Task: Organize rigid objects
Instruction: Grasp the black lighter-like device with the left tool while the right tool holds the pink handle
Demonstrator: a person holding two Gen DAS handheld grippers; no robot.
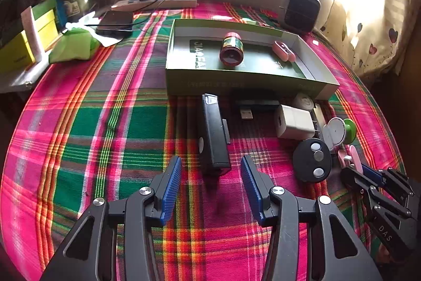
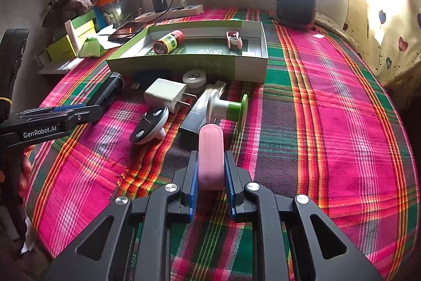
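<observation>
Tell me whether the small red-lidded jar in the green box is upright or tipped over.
Tipped over. The small red-lidded jar lies on its side on the floor of the green cardboard box, its round base facing the cameras.

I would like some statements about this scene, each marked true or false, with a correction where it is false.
1. The right gripper is shut on a pink case. True.
2. The left gripper holds the black lighter. False: it is open and the lighter lies on the cloth ahead of it.
3. A small jar lies on its side in the green box. True.
4. The white charger is inside the box. False: it lies on the cloth in front of it.
</observation>
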